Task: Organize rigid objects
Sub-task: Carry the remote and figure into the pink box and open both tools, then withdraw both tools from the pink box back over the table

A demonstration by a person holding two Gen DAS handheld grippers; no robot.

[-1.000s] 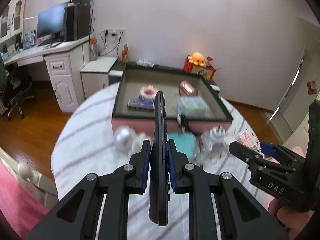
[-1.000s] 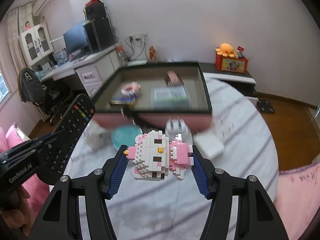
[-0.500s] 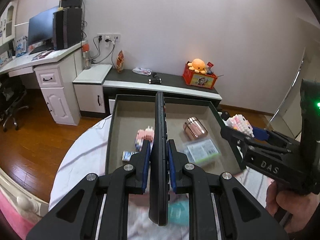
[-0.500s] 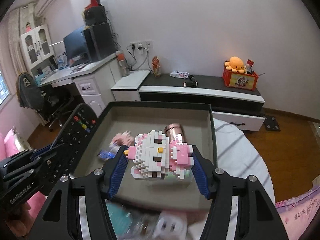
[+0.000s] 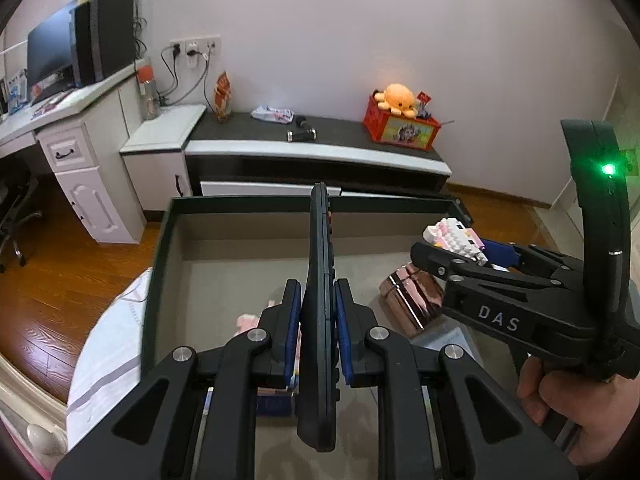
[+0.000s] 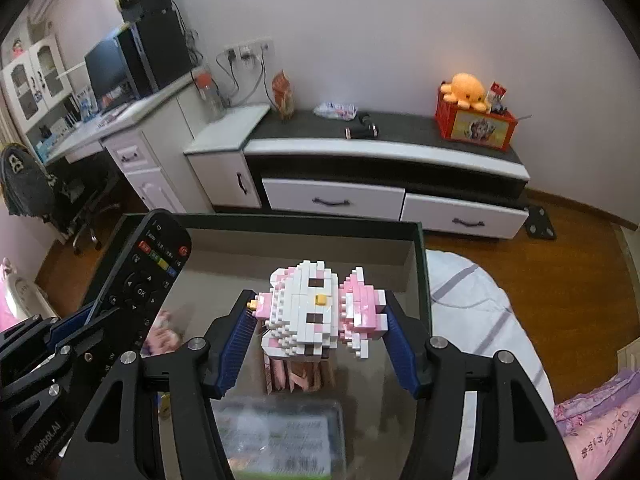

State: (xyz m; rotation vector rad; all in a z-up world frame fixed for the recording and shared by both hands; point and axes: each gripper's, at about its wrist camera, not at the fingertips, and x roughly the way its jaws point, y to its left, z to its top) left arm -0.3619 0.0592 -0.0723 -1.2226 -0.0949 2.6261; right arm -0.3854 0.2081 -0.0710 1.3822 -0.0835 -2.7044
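While angled down over the box [image 5: 160, 264]: left gripper [image 5: 317, 312] clamping remote [image 5: 319, 280], right gripper [image 6: 318, 328] clamping brick figure [image 6: 316, 312].

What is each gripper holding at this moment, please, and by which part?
Left gripper: black remote control, pinched edge-on across its lower half. Right gripper: pink-and-white brick figure, by its sides.

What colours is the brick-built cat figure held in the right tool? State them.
The brick-built cat figure is mostly white and pink, with a yellow nose; clearest in the right wrist view.

Orange plush octopus [image 5: 398, 98] on red box [image 5: 402, 130]
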